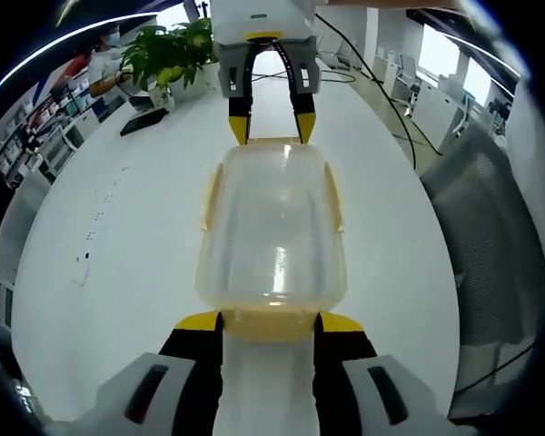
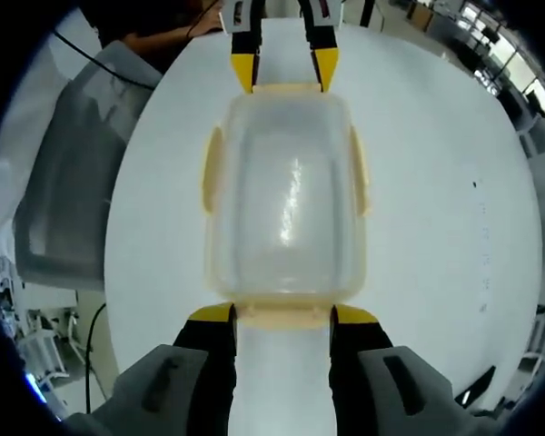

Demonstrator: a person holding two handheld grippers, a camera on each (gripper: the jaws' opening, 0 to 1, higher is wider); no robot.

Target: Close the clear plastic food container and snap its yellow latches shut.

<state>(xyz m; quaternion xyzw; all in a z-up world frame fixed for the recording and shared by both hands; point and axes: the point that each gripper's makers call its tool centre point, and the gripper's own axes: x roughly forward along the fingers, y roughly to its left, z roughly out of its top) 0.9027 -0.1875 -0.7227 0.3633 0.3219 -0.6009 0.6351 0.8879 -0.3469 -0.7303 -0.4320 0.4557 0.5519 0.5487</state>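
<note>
1. The setting is an open-plan office: a long white table (image 1: 118,236) with 1 potted plant (image 1: 168,50) near its far end, 1 grey mesh chair (image 1: 477,236) beside one long edge, and cables trailing over the far part of the tabletop.
2. 1 clear plastic food container (image 1: 272,227) sits near the middle of the table, well in from every edge, with its lid (image 2: 286,195) already resting on top and looking squarely seated.
3. 4 yellow latches can be counted: 1 on each long side and 1 at each short end. The side latches (image 2: 213,173) appear to lie against the walls, though whether they have clicked cannot be told.
4. The left gripper (image 1: 271,320) faces one short end. Its 2 yellow-tipped jaws stand wide apart, flanking the end latch (image 1: 271,318) with the tips just at the container's rim, and they grasp nothing.
5. The right gripper (image 2: 282,314) meets the opposite short end in the same way, its jaws spread on either side of that end's latch (image 2: 283,314) and holding nothing.
6. Each gripper also appears at the top of the other's view, so the 2 face one another across the container.
7. Progress, as a judgement: the closing looks done, and the latching is under way or nearly finished. What seems left is pressing the 2 end latches home and confirming the side pair.
</note>
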